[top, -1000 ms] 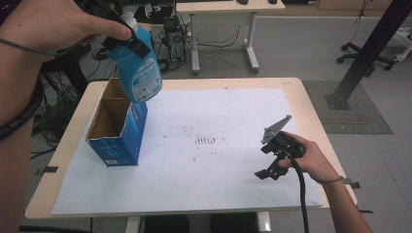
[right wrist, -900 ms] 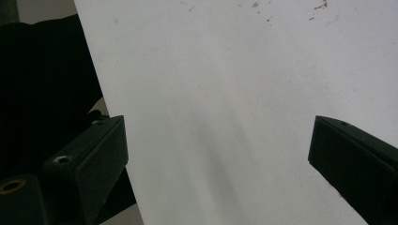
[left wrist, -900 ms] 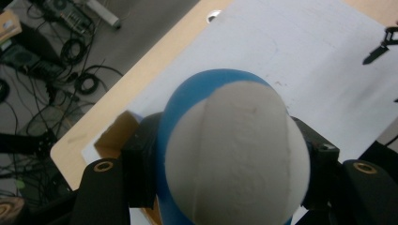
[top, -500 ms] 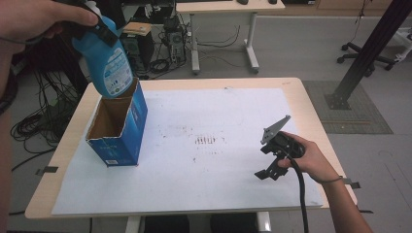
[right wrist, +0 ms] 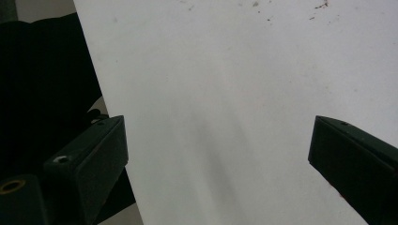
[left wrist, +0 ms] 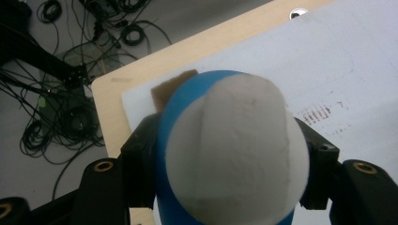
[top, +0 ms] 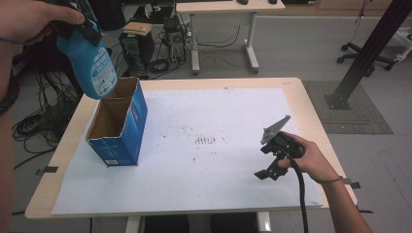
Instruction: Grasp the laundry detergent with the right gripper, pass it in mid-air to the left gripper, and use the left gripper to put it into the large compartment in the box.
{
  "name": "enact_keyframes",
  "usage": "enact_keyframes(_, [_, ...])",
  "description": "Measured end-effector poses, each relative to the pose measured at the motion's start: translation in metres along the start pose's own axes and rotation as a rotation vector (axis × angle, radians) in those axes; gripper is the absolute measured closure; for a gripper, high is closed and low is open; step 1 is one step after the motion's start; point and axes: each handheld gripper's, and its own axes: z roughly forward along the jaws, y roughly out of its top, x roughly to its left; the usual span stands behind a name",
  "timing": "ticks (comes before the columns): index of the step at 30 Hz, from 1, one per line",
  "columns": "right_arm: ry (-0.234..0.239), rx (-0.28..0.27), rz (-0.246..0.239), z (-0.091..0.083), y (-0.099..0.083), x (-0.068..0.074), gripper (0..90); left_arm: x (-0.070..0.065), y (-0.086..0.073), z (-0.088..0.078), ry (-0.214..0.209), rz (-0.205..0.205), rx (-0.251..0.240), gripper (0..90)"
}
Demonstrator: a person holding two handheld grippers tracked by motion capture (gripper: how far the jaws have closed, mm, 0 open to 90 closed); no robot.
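Your table (top: 301,97) is a light wooden top, almost wholly covered by a white paper sheet (top: 233,121) with a patch of small dark marks near its middle. On the sheet's left part stands an open blue cardboard box (top: 121,128), upright, its brown inside showing and its top flaps open.

Above and just behind that box, at its far left corner in the high view, you hold a blue bottle (top: 94,65) with a printed label, tilted, its bottom end pointing down toward the box's opening. The bottle is clear of the box, in the air. Your left gripper (left wrist: 225,154) is clamped on it: in the left gripper view the two black jaws press against either side of the blue body, and the pale rounded end of the bottle faces the camera.

Your right hand (top: 311,158) rests low over the right part of the sheet, well apart from the box, holding the right gripper (top: 272,167), its cable trailing back toward you. Its jaws stand wide apart, with bare white paper between them in the right gripper view.
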Motion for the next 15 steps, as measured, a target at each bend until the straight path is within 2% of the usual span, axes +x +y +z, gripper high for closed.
enact_keyframes(6, [-0.002,0.000,0.005,0.001,-0.001,-0.001,5.1,0.007,-0.004,0.013,-0.012,-0.036,0.009,38.1])
enact_keyframes(7, [-0.005,-0.001,0.005,0.001,-0.002,-0.001,5.1,0.011,-0.007,0.022,-0.021,-0.052,0.021,38.1])
enact_keyframes(15, [-0.002,-0.004,0.004,0.002,-0.002,-0.001,5.0,0.015,-0.012,0.033,-0.013,-0.066,0.034,38.1])
